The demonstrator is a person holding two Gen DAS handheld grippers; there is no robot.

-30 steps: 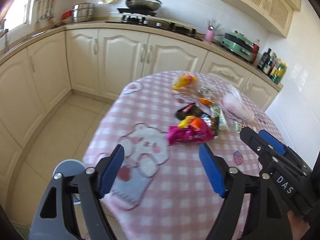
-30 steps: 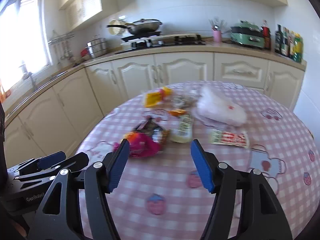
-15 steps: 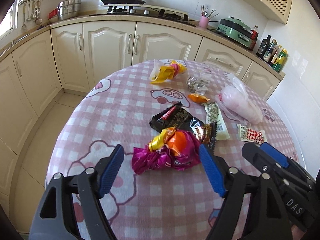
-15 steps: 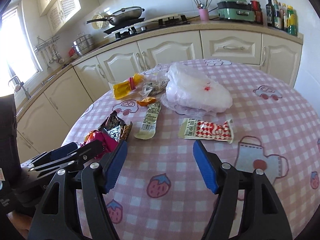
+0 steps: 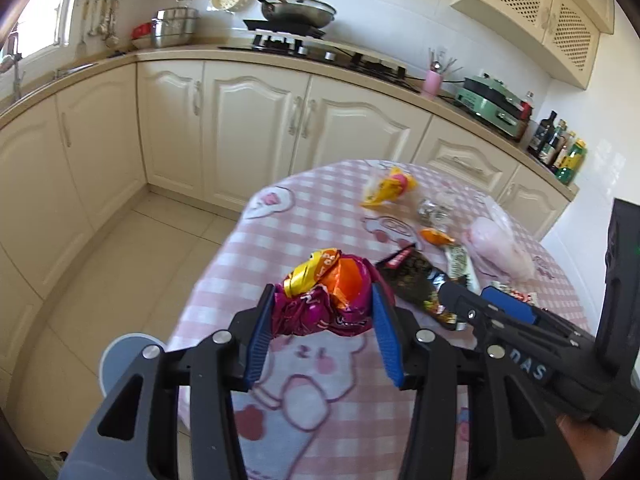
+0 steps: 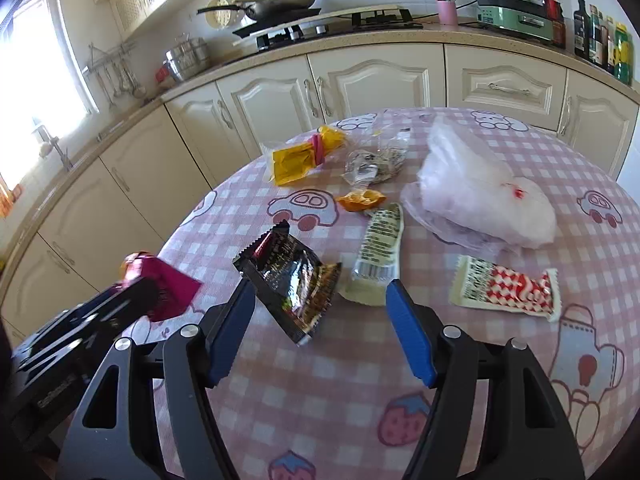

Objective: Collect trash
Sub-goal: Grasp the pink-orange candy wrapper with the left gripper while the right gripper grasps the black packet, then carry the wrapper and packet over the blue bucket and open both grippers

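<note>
My left gripper (image 5: 322, 306) is shut on a crumpled magenta and orange wrapper (image 5: 326, 294) and holds it above the table's left edge. It also shows in the right wrist view (image 6: 160, 286). My right gripper (image 6: 320, 304) is open around the near end of a black snack wrapper (image 6: 292, 276) lying on the pink checked tablecloth (image 6: 440, 380). Other trash on the table: a pale green wrapper (image 6: 378, 246), a red-and-white wrapper (image 6: 504, 284), an orange scrap (image 6: 360, 200), a yellow bag (image 6: 304, 154), a clear crumpled bag (image 6: 376, 162) and a white plastic bag (image 6: 484, 192).
A round grey object (image 5: 128, 360) stands on the floor left of the table. Cream kitchen cabinets (image 5: 248, 120) run behind the table, with a stove and pan (image 5: 296, 12) on the counter. Tiled floor lies between the table and the cabinets.
My left gripper has closed on the magenta and orange wrapper and lifted it toward the table's left edge. My right gripper has moved down to the black wrapper.
</note>
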